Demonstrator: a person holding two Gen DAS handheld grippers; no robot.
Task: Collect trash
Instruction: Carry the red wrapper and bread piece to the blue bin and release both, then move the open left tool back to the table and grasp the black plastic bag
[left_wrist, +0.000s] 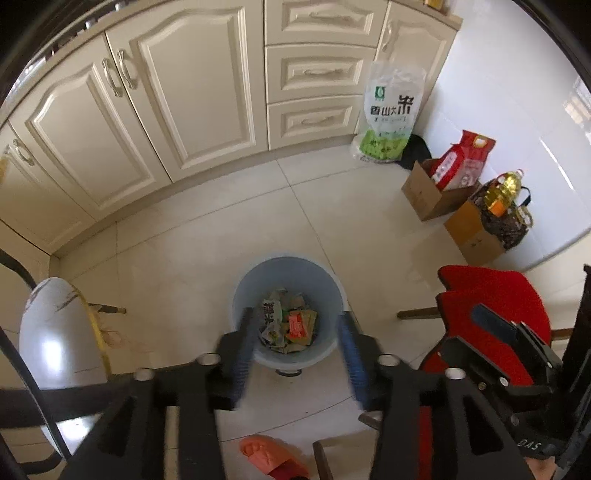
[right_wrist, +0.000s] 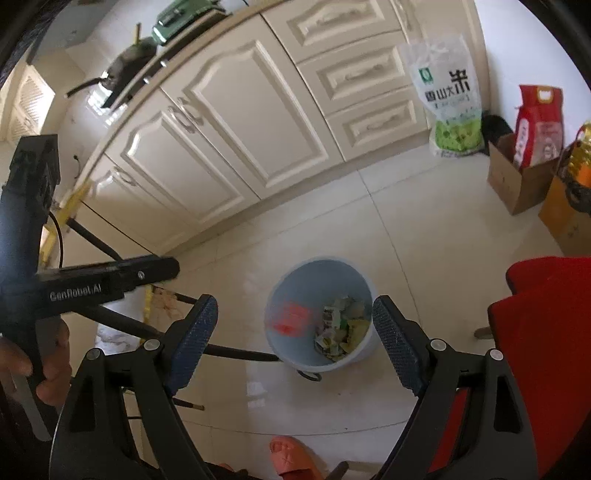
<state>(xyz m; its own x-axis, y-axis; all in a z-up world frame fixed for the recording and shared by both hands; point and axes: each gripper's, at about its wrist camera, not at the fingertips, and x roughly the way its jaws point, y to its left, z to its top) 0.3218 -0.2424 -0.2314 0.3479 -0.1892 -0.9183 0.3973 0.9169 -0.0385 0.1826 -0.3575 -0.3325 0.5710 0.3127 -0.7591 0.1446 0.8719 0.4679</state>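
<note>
A: Both tongs are over the bin, so start close in. The left tongs (left_wrist: 297, 354) have their blue pads apart with nothing between them: released. The right tongs (right_wrist: 293, 343) gape wider, also with nothing in them.

B: And through both gaps you look straight down into the pale blue bin (left_wrist: 243, 291) on the floor tiles (left_wrist: 207, 236). The trash (left_wrist: 290, 323) is a heap of crumpled wrappers, green, white and orange-red, lying in the bottom of it.

A: So I'd judge the drop done. Wrappers in, both tongs free. In the right view there's a reddish smear on the bin's inner wall (right_wrist: 290, 317). It could be a wrapper mid-fall or just blur; I can't tell.

B: What's left? I see no loose litter on the tiles around the bin. Only an orange slipper (left_wrist: 271, 459) near the bottom edge, and that's hardly trash.

A: The red chair cushion (left_wrist: 495, 295) cuts off the floor on the right, and the white round shape (left_wrist: 59, 332) on the left is unclear to me.

B: Farther back, a rice sack (left_wrist: 389, 114) leans on the cream cabinets (left_wrist: 184, 103), and cardboard boxes (left_wrist: 428, 192) hold a red bag and an oil bottle. Those are stores, not rubbish. Whether more litter waits on a desk out of view, nothing here shows.
</note>
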